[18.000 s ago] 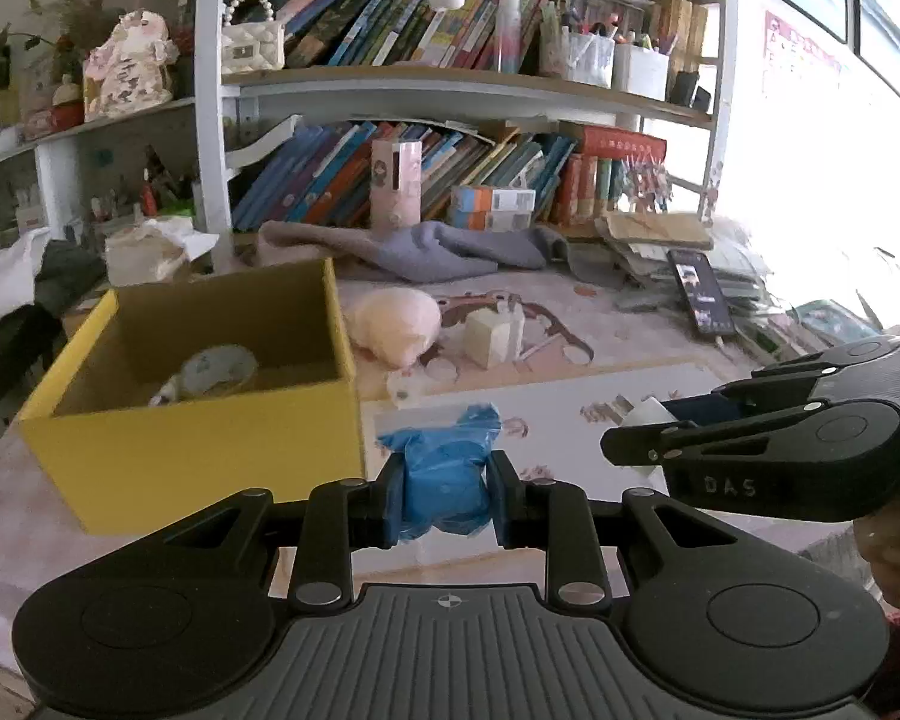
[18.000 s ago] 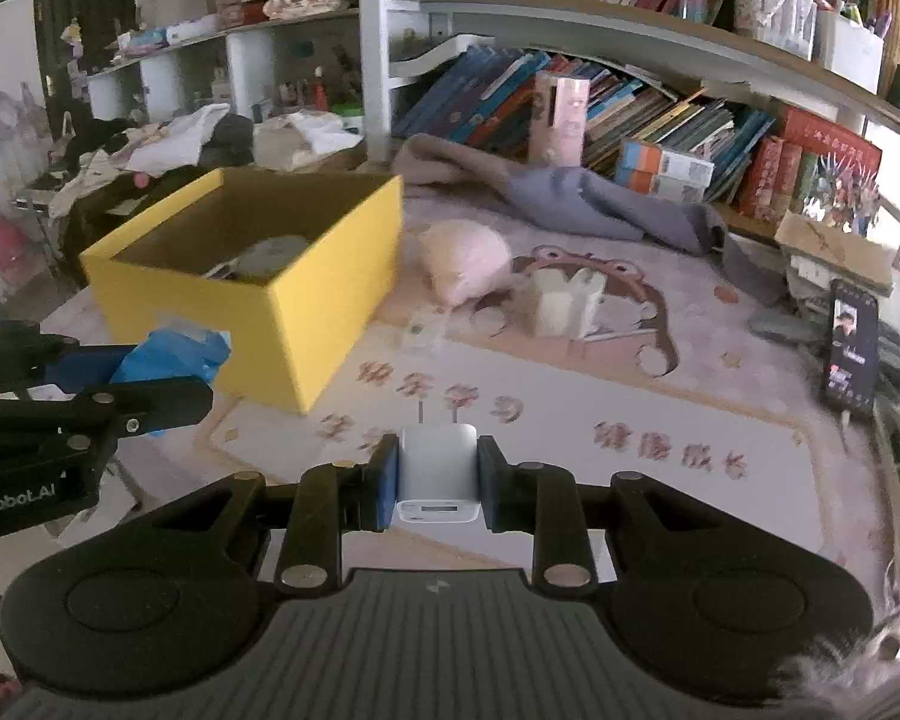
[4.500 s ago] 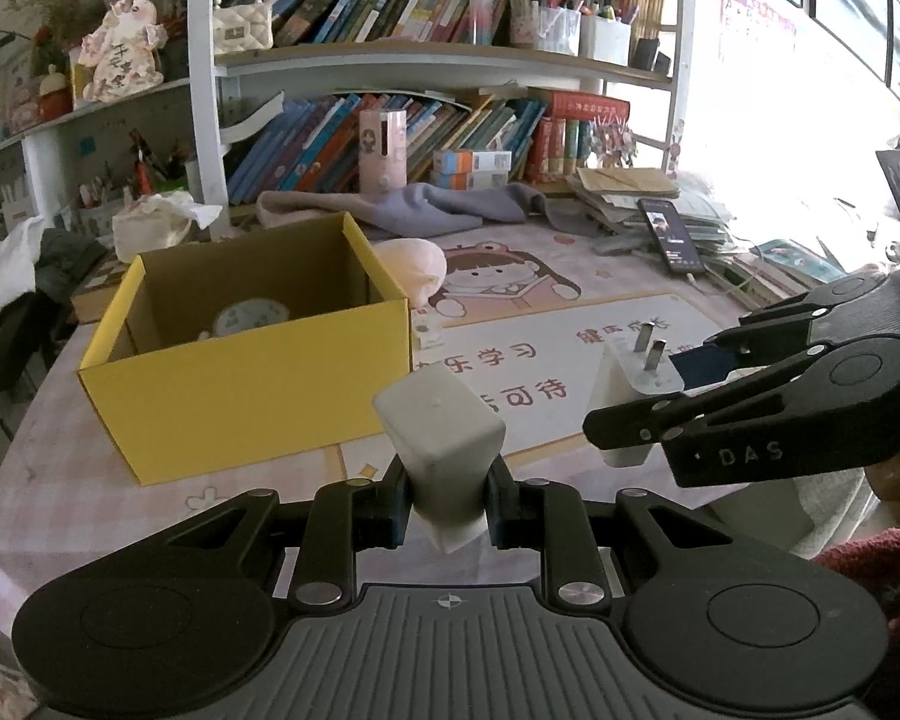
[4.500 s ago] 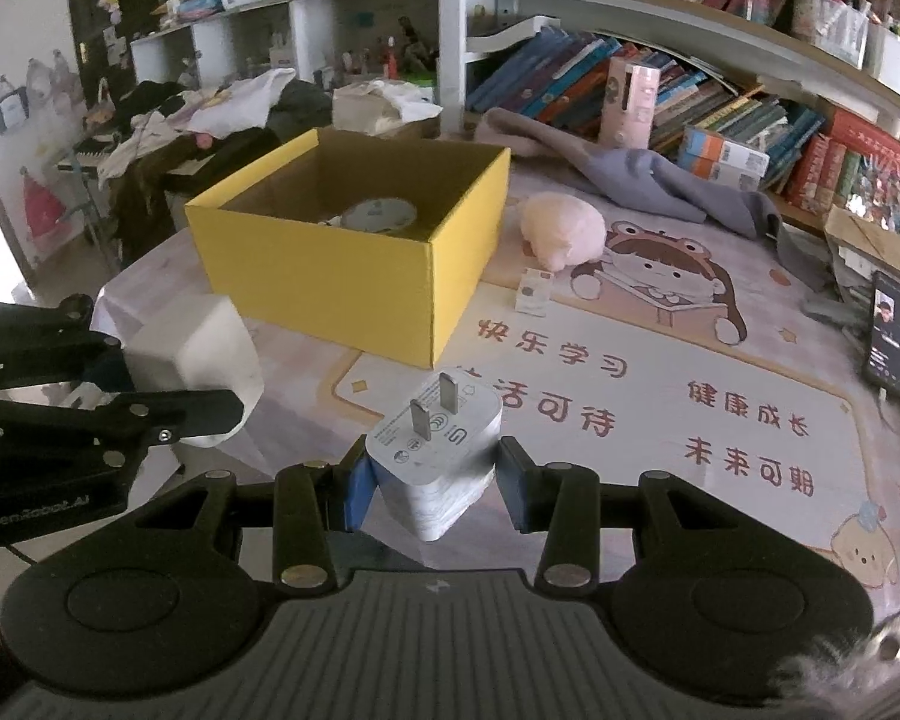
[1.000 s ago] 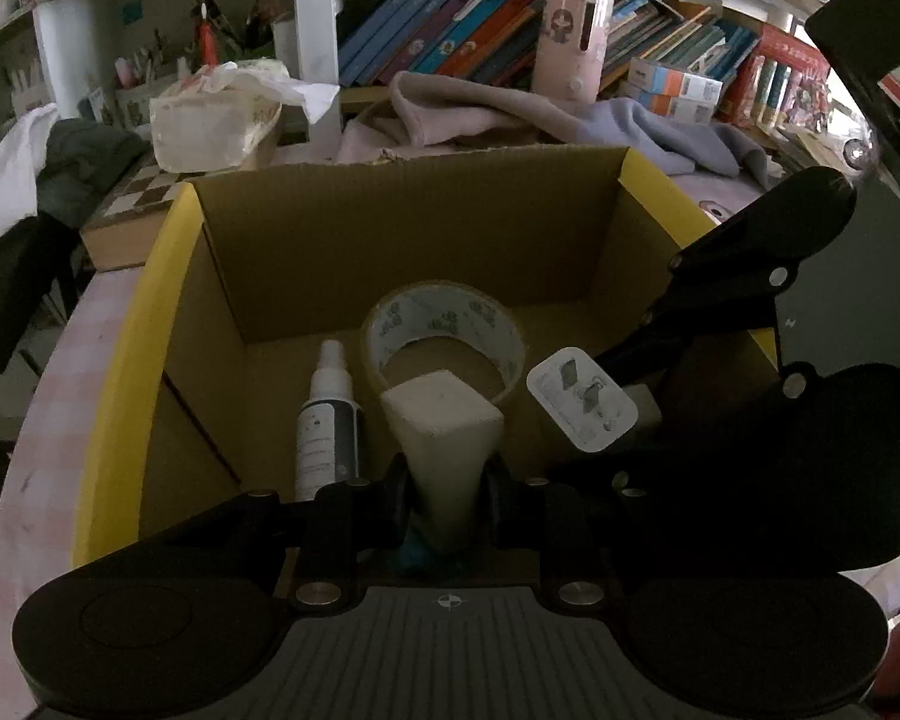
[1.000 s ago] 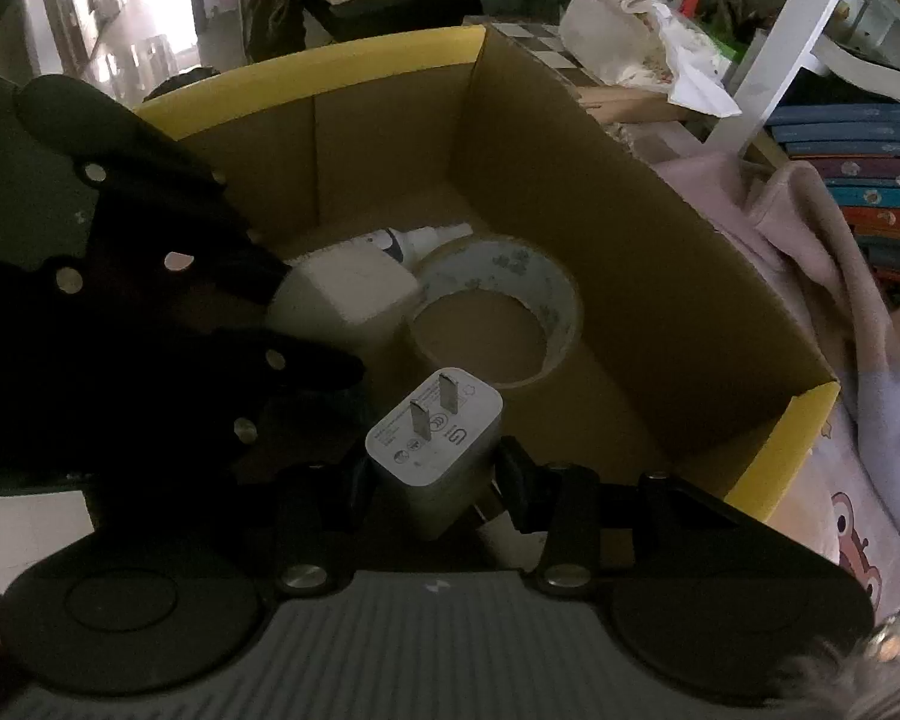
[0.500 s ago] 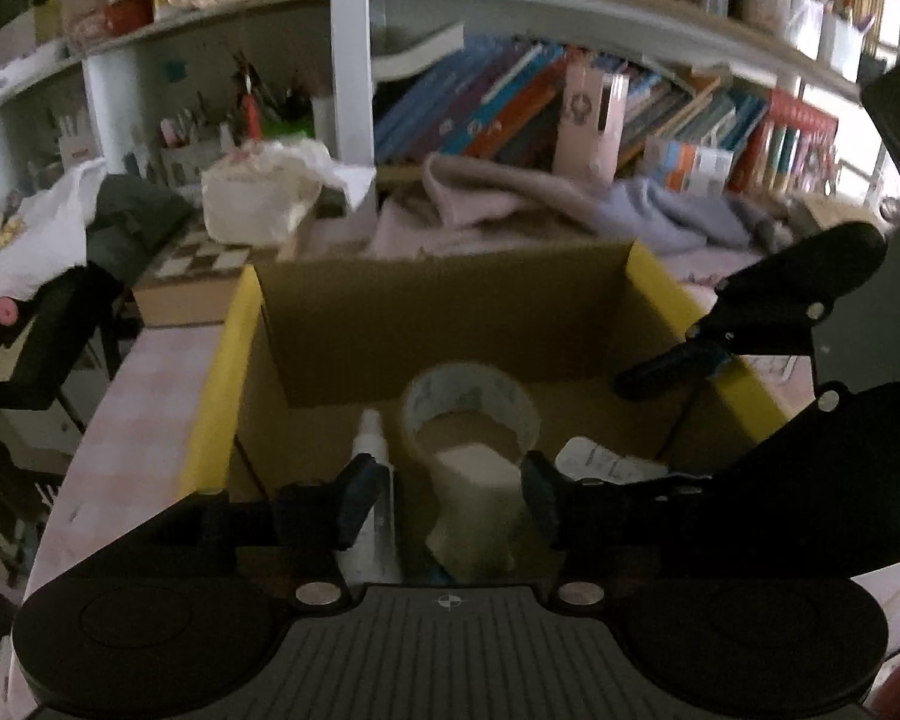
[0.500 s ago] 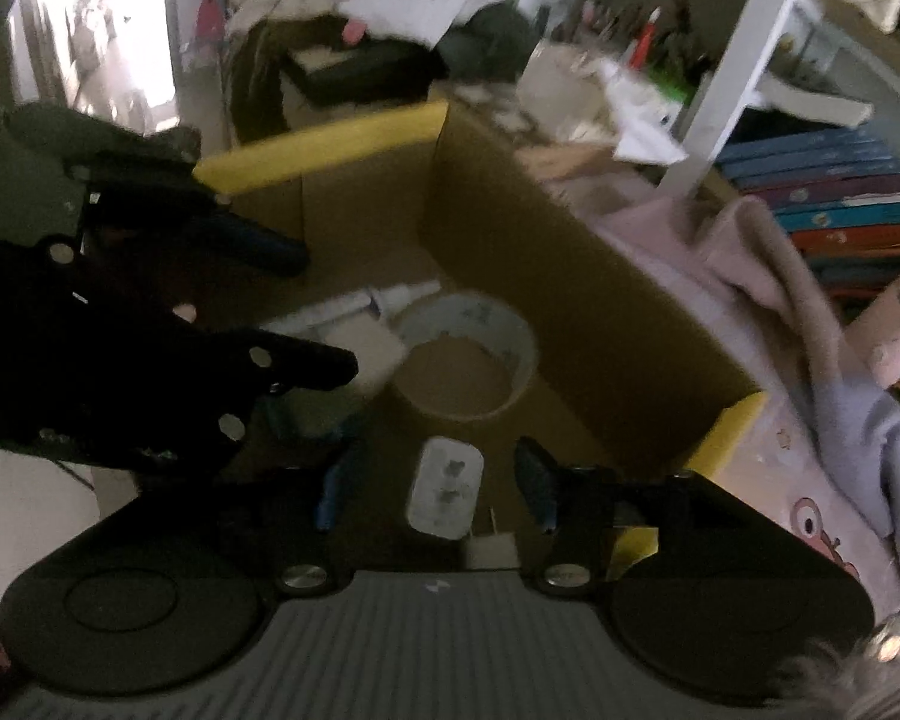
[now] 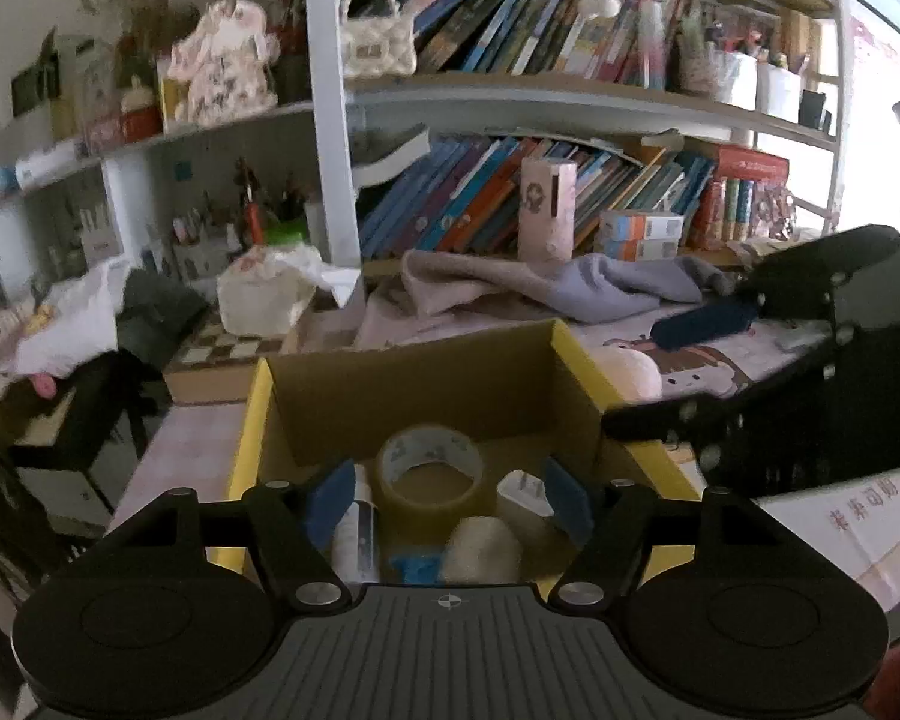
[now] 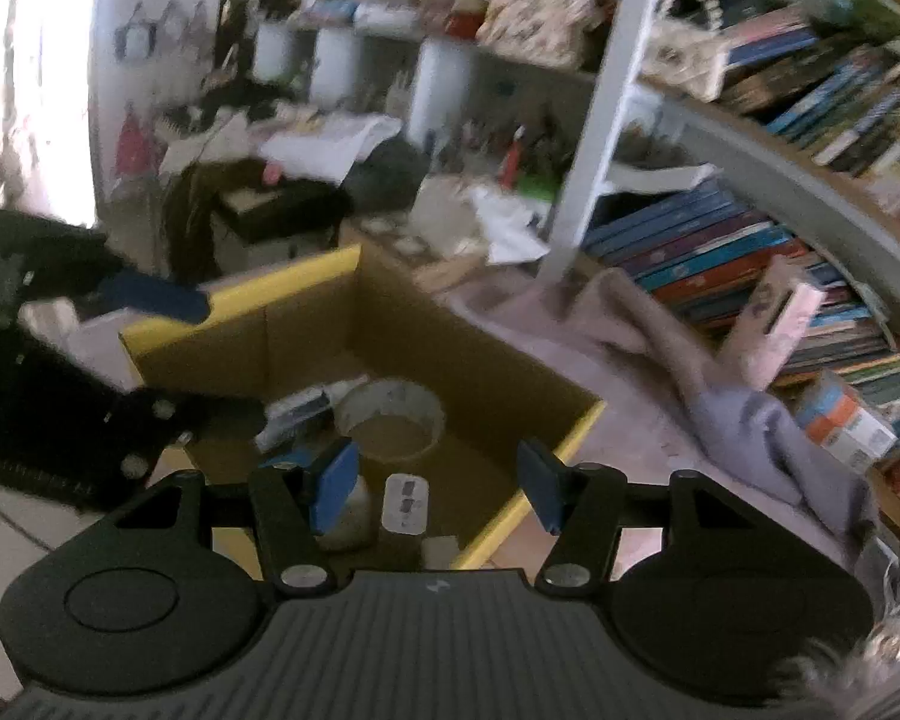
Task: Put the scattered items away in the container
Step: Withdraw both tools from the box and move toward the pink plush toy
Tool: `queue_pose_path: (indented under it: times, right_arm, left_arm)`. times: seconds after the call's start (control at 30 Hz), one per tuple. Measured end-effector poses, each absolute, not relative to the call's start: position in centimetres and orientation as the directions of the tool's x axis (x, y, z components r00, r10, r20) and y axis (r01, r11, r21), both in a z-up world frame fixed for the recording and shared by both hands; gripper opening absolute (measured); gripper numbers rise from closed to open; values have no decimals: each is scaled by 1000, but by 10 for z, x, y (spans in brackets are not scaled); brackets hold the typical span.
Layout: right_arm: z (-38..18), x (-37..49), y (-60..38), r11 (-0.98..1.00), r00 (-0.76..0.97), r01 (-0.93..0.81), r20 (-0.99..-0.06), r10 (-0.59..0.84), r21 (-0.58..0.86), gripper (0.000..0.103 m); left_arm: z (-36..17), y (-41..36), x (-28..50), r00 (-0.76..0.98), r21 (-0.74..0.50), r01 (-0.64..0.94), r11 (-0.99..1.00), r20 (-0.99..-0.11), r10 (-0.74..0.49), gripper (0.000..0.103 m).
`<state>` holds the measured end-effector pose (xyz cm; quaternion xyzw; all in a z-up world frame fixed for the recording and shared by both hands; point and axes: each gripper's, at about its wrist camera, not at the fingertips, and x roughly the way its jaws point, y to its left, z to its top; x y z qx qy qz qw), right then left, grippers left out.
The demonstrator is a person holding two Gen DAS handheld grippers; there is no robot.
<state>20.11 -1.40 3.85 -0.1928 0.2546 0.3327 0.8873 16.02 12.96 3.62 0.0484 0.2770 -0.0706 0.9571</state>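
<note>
Charger [image 10: 406,504] lies in the box [image 10: 570,432]; both claws [image 9: 447,501] [image 10: 438,486] gape wide, holding nothing.

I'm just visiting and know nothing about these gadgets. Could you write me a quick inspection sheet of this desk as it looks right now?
Surface: table under a printed cartoon mat, crowded at the back.
Job's things: yellow box holds a tape roll, spray bottle, white charger, pale block and something blue.
Clutter: pink plush lies outside the box on its right; grey cloth behind it.
Grippers: left gripper and right gripper both hang over the box, jaws wide, holding nothing.
Cables: nothing seen.
Surroundings: bookshelves packed with books; clothes heaped to the left.
</note>
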Motion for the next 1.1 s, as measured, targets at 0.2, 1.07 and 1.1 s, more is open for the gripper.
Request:
queue_pose_path:
  times: [0.2,1.07,1.1]
  right_arm:
    - [46,171,-41,770,717,-620,-507,478,-151,57]
    - [10,75,-95,908,780,-413,-544,309,-75,57]
    - [9,72,-94,906,777,-415,-547,310,-76,57]
  left_arm:
    - [44,123,126,869,54,115,992,-489,-74,73]
    - [26,101,40,855,14,78,997,-515,-59,77]
    - [25,100,38,854,16,81,997,-516,-61,79]
